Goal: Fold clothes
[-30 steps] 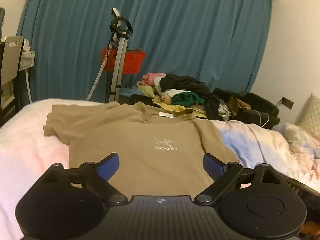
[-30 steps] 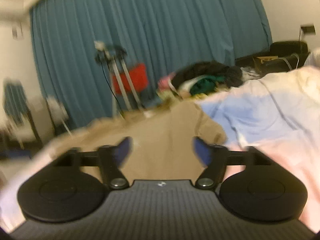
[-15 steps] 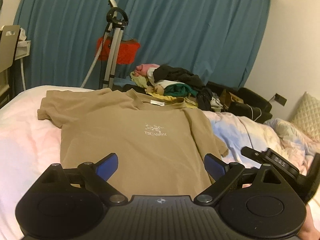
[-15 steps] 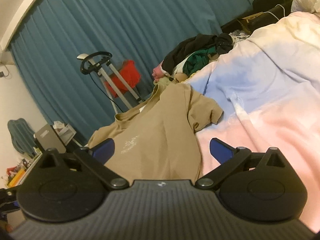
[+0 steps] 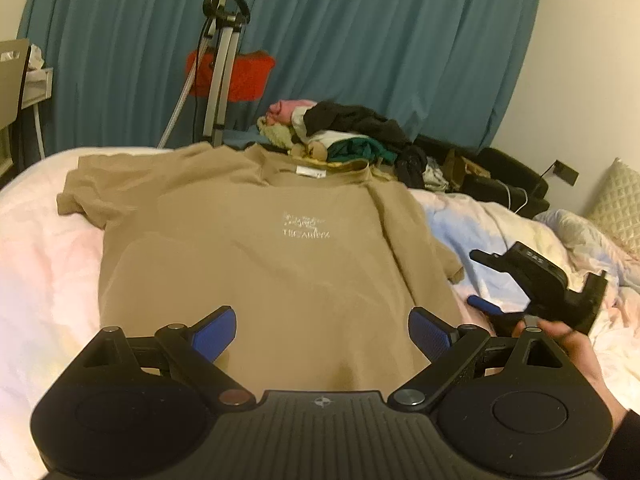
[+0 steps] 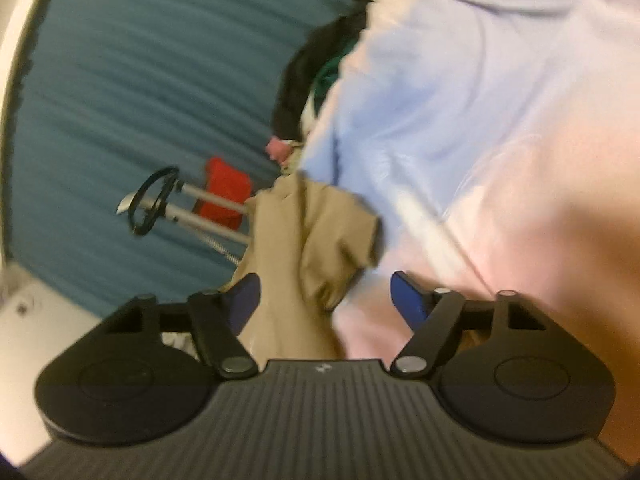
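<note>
A tan T-shirt (image 5: 256, 264) with a white chest logo lies flat, front up, on the pastel bedding (image 5: 44, 280). My left gripper (image 5: 320, 328) is open just above the shirt's lower hem, nothing between its blue pads. My right gripper (image 5: 480, 280), held in a hand (image 5: 568, 348), is rolled on its side at the shirt's right edge, below the right sleeve (image 5: 444, 256). In the blurred right wrist view the shirt's side edge and sleeve (image 6: 320, 240) lie between the closing jaws of the right gripper (image 6: 326, 296); the pads stand apart from the cloth.
A pile of mixed clothes (image 5: 344, 132) sits beyond the collar. Behind it stand a garment steamer pole (image 5: 220, 60) with a red item (image 5: 236, 76), against a teal curtain (image 5: 380, 40). Black bags (image 5: 500, 176) and a quilted pillow (image 5: 616, 196) are at the right.
My left gripper has sunk closer to the shirt's hem. My right gripper has rolled onto its side, dropped to the shirt's right edge, and its jaws have narrowed.
</note>
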Motion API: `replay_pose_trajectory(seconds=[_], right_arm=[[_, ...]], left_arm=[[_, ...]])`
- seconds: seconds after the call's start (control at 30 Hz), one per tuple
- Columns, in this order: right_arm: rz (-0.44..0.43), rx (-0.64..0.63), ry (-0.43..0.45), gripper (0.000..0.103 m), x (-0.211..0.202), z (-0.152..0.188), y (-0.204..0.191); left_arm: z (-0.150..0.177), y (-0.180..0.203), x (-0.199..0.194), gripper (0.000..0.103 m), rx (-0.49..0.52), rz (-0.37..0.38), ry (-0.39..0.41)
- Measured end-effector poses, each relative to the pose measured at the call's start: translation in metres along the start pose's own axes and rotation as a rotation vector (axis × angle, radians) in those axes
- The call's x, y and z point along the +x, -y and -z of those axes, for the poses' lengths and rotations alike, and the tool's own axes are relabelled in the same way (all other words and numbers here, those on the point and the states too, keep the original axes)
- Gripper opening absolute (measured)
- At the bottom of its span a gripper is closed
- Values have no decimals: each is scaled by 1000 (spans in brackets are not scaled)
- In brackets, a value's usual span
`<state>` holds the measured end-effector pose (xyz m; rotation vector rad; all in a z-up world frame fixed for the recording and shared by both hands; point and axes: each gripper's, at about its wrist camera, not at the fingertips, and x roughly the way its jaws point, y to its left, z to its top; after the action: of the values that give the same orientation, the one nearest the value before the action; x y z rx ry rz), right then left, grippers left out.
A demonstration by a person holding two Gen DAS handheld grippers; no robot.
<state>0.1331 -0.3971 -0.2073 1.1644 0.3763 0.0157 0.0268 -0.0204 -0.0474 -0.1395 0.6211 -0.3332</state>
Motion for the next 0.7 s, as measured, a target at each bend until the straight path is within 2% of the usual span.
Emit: replay_pose_trajectory(seconds=[0.13, 0.2, 0.27, 0.33, 0.43, 0.53, 0.6, 0.7], right_arm=[[-54, 23, 5, 74, 30, -8, -2], [-37, -6, -23, 70, 47, -11, -10], [9, -23, -39, 60, 66, -14, -16], [34, 15, -16, 30, 76, -21, -12], [40, 52, 31, 13, 81, -32, -2], [66, -110, 107, 11, 74, -50, -21], [100, -252, 194, 11, 65, -65, -39], [184, -366, 194, 11, 68, -82, -43]], left_arm=[[0, -1, 18, 94, -9, 3, -10], [0, 1, 27, 94, -9, 4, -8], [0, 2, 36, 94, 0, 5, -6], [0, 4, 44, 94, 12, -1, -8], [1, 6, 56, 94, 8, -4, -22], [-1, 9, 67, 94, -10, 16, -33], [-4, 12, 73, 94, 3, 37, -33], [-6, 16, 80, 94, 43, 53, -26]])
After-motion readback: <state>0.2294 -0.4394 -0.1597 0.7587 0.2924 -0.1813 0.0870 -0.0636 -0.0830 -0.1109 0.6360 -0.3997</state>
